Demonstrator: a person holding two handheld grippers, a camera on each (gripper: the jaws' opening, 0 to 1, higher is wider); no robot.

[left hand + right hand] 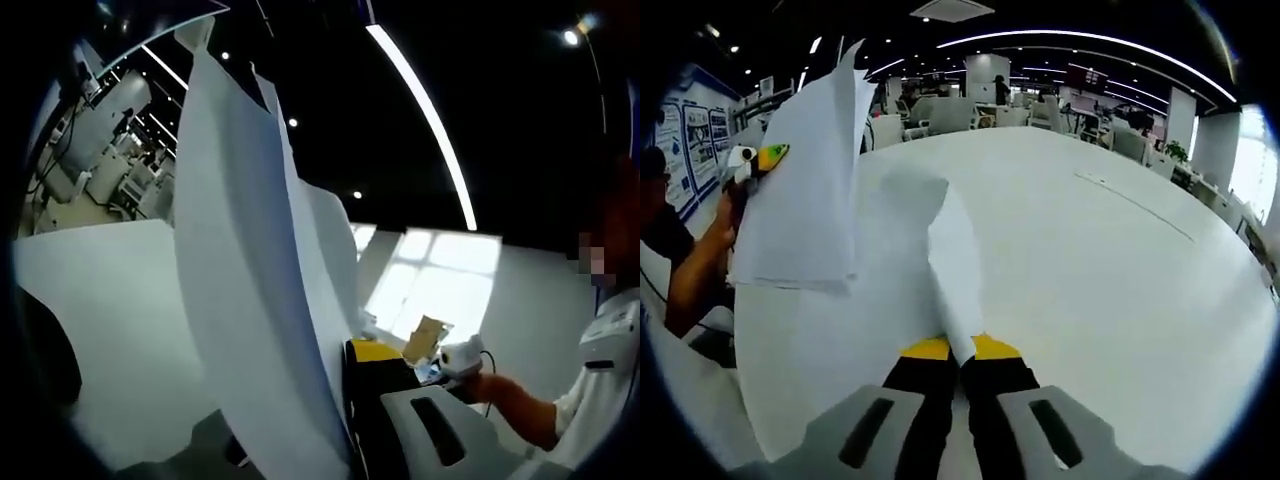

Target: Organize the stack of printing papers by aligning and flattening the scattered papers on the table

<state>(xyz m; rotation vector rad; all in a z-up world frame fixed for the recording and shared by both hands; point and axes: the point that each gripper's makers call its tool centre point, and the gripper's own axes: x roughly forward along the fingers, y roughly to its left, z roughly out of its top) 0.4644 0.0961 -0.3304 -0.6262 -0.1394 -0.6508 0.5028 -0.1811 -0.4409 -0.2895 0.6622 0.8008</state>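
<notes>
My right gripper (960, 352) pinches sheet (955, 270), its length running straight ahead over table (1120, 290); left gripper (385, 400) clamps paper stack (240, 300) upright, off to left.

In the right gripper view, the right gripper (960, 352) pinches papers (940, 250) above the table (1090, 270); another sheaf (805, 190) stands upright to its left, held by the left gripper (758, 160).

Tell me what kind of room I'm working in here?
Likely a large open-plan office or lab: a big white table, rows of desks and chairs behind it, wall posters, and long ceiling light strips.
</notes>
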